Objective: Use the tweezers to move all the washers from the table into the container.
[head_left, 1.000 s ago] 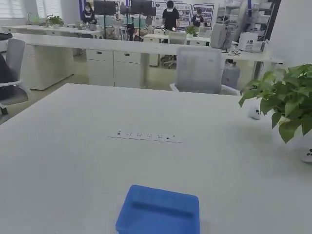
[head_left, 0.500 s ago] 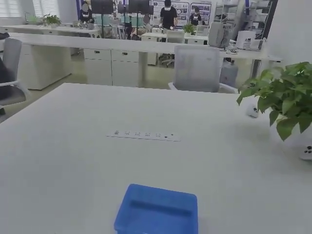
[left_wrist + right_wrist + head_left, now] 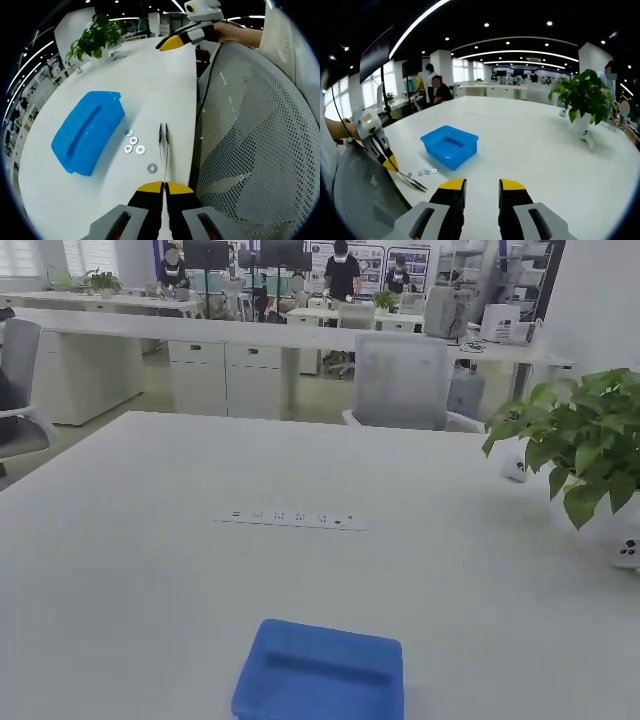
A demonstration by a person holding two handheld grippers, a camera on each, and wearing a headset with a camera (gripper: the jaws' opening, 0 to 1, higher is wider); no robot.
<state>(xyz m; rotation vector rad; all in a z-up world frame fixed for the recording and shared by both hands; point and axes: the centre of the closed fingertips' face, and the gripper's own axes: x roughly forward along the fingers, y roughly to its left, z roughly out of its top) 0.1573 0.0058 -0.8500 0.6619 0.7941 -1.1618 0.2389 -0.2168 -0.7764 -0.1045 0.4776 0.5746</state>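
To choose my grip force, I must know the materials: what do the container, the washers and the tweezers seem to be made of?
The container looks like plastic: uniform bright blue, smooth, softly glossy. The washers are probably metal: flat silvery rings. The tweezers are probably steel: thin, grey blades.

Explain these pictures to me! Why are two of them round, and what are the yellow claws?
A person holds a gripper in each hand, like pinching tools, and wears a camera on the head. The square picture comes from the head, and each round one from a camera on a gripper. On the white table are a blue container, small washers and a plant. The left gripper is shut on the tweezers. The right gripper is open and holds nothing.
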